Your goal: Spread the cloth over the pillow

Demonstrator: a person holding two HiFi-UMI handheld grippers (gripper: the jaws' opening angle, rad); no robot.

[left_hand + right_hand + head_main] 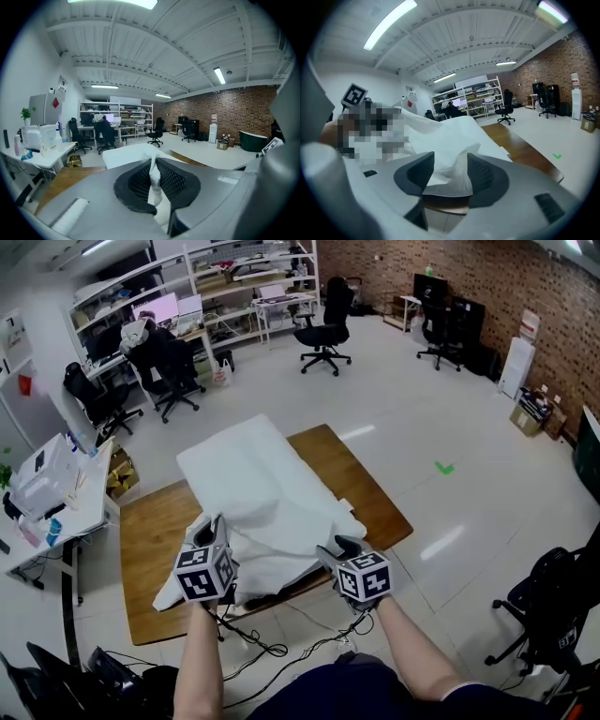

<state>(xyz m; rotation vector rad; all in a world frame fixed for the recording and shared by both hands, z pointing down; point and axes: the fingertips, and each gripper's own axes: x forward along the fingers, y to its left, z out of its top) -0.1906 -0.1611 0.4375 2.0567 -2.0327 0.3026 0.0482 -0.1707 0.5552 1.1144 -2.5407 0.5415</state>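
Here, the white cloth (pixel 286 545) lies bunched at the near end of the brown wooden counter (pixel 155 540). It is draped up over a long white pillow (pixel 234 465) that runs away from me. I cannot tell exactly where cloth stops and pillow starts.

My left tongs (pixel 154 180) are clenched on a thin upright fold of the cloth, pinched between the two dark ribbed pads. My right tongs (pixel 450 171) stand released, jaws apart. A loose peak of the cloth rises between them, squeezed by neither pad. Both tongs sit at the counter's near edge, one on each side of the crumpled part.

Black cables (pixel 272 648) trail on the pale floor below. Beyond the counter stand office chairs (pixel 323 334) and a brick wall (pixel 450 268).
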